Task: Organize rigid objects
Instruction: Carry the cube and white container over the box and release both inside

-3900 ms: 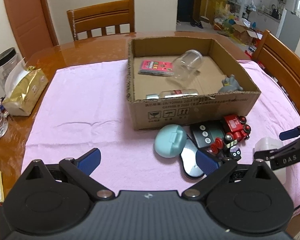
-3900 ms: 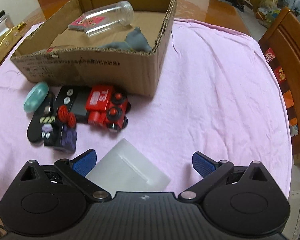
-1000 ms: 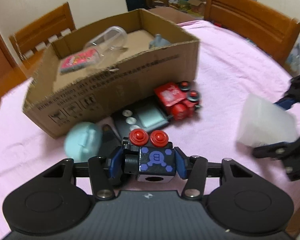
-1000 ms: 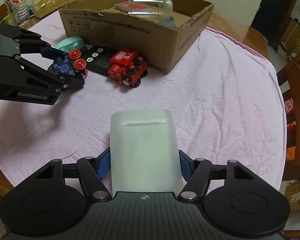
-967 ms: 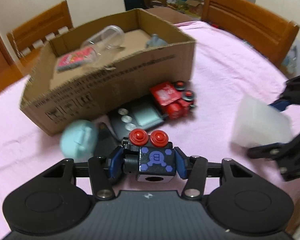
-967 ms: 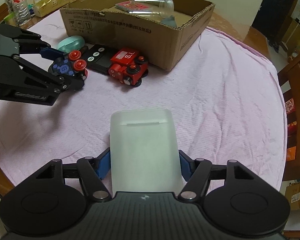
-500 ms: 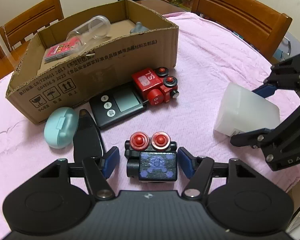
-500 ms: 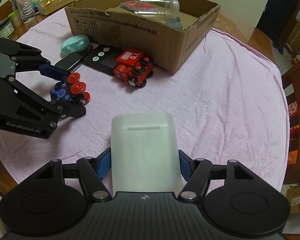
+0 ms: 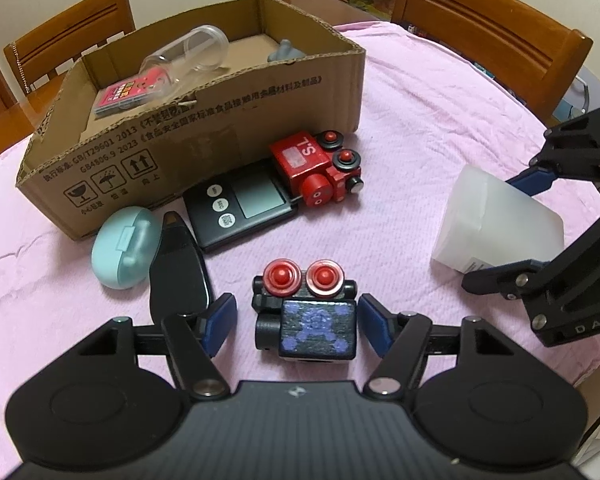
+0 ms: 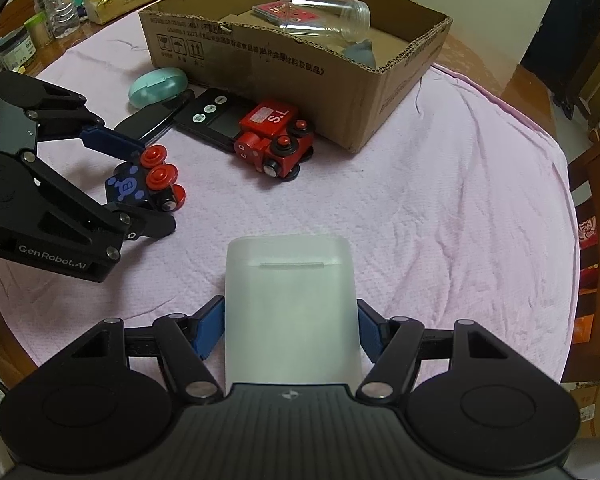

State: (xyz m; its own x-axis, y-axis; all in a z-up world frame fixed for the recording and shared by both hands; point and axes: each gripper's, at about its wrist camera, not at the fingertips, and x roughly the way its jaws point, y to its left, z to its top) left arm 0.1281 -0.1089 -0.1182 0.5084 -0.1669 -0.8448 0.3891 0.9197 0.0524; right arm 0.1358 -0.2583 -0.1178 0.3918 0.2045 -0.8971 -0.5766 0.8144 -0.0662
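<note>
Down on the pink cloth [image 9: 420,128] now sits the black toy train [image 9: 306,312], left gripper [image 9: 298,322] opening, pads clear of it. Right gripper [image 10: 290,330] clamps the white box [image 10: 292,308].

A shallow cardboard box [image 9: 220,120] stands open on the pink cloth, holding a clear plastic jar [image 9: 188,54] on its side, a pink card pack [image 9: 130,94] and a small grey figure [image 9: 284,50]. Just outside its front wall lie a mint oval case [image 9: 124,252], a black flat tool [image 9: 178,268], a black digital scale [image 9: 240,208] and a red toy locomotive [image 9: 316,172], all close together. Farther out from the box, the black toy wagon with red wheels [image 9: 306,312] sits upright on the cloth, and a frosted white plastic container [image 10: 292,316] is off to the wagon's side.
</note>
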